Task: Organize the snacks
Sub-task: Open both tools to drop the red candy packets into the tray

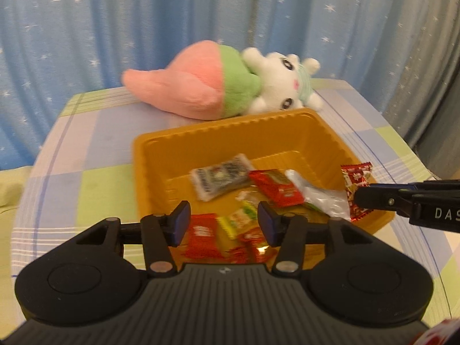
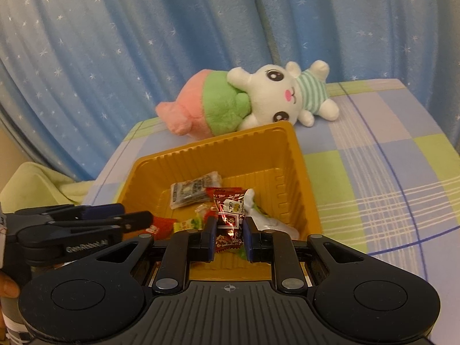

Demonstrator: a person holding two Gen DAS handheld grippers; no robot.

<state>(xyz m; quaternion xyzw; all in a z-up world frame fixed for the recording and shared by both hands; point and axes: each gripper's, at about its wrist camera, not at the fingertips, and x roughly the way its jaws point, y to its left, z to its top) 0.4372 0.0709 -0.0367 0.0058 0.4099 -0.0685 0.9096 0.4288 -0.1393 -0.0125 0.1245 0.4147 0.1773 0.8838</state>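
Note:
An orange plastic tray [image 1: 230, 143] [image 2: 201, 149] sits on the checked cloth and holds several snack packets. Among them are a grey-white one [image 1: 221, 178] [image 2: 191, 192], a red one [image 1: 276, 187], a silvery one [image 1: 319, 195], and a yellow-green one [image 1: 238, 218]. My left gripper [image 1: 224, 218] [image 2: 138, 215] hovers over the tray's near left part, open, with nothing between its pads. My right gripper [image 2: 230, 224] [image 1: 362, 198] is shut on a red patterned packet [image 2: 230, 221] [image 1: 356, 184], held over the tray's near right side.
A pink-and-green plush carrot with a white rabbit [image 1: 281, 86] [image 2: 276, 95] lies just behind the tray. The checked tablecloth [image 2: 373, 172] spreads to the right. A blue starred curtain [image 1: 143, 14] hangs behind. A person's hand [image 2: 7, 287] shows at the lower left.

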